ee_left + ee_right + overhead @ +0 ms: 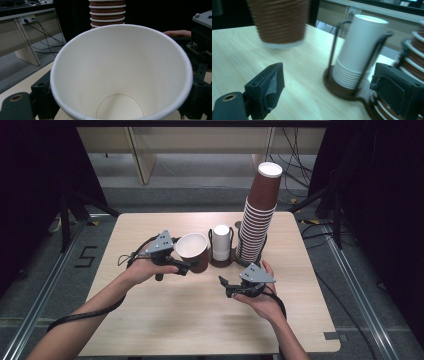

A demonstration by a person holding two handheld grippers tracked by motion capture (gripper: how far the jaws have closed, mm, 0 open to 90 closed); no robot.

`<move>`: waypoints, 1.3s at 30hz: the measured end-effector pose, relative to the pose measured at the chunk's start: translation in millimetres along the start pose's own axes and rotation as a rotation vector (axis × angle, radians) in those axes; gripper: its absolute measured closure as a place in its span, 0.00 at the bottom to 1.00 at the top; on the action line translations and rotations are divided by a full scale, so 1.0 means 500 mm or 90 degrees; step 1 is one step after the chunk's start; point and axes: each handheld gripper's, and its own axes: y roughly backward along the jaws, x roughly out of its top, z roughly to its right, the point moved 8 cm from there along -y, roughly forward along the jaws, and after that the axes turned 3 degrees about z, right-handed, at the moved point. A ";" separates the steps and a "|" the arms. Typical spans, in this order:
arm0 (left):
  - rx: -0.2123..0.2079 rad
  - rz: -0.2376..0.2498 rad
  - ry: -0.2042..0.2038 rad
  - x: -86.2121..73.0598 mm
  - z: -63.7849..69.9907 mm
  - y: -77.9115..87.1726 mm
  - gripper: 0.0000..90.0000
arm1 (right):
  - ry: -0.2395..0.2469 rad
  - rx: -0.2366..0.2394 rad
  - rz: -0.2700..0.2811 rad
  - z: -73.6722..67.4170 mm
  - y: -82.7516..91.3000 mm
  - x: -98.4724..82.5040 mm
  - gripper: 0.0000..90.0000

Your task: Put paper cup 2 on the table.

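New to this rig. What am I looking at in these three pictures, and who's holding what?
No robot arm here: a person at a table holds a hand-held gripper in each hand. The high view looks down from above the person's side. The other two pictures come from cameras riding on each gripper, looking along its black jaws.

On the table stands a wire holder with a short stack of white cups, and beside it a tall stack of brown cups.

The left hand-held gripper is closed on a single brown cup with a white inside; its own view looks straight into that cup. The right hand-held gripper is open and holds nothing, pointing toward the holder.
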 end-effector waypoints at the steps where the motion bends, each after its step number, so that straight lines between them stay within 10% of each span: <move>1: 0.003 0.001 0.000 -0.001 -0.001 0.005 0.13 | -0.005 -0.003 -0.002 0.005 0.004 -0.003 0.14; 39: 0.136 -0.011 0.010 -0.055 -0.052 0.115 0.13 | -0.106 -0.162 0.019 0.102 0.083 -0.047 0.17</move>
